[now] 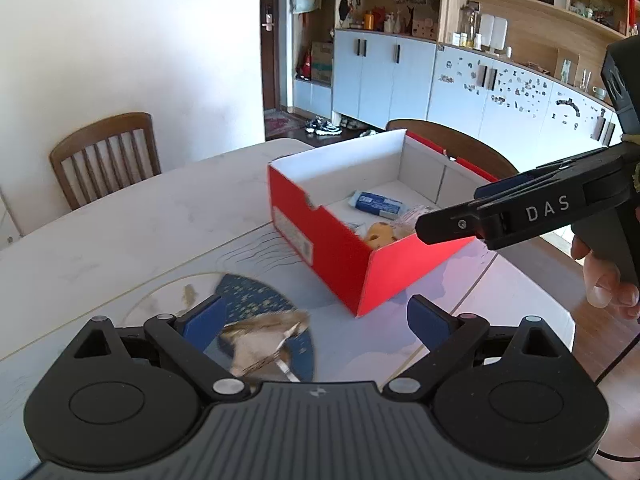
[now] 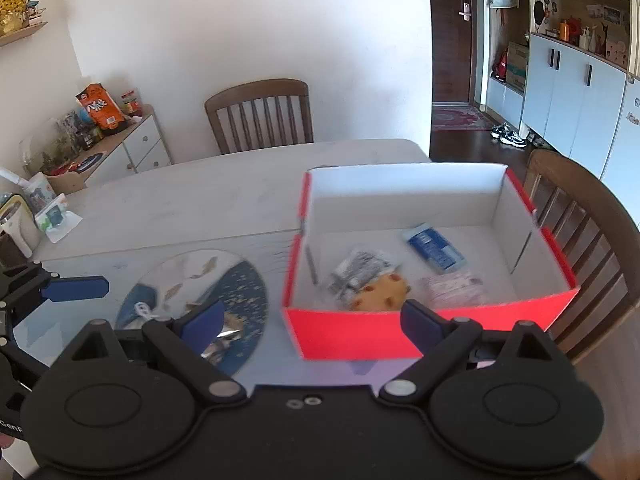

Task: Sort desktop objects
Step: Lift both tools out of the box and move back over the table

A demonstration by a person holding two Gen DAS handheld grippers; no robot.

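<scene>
A red shoebox stands open on the table. Inside lie a blue-white packet, a grey-black packet, a pinkish packet and a yellow spotted toy. My left gripper is open above a crumpled brown-silver wrapper on the round blue mat. My right gripper is open at the box's near wall; in the left wrist view it hangs over the box's right corner. The wrapper shows in the right wrist view too.
Wooden chairs stand around the pale table. Small packets and a cup sit at the table's left edge. A sideboard with clutter stands by the wall, cabinets behind.
</scene>
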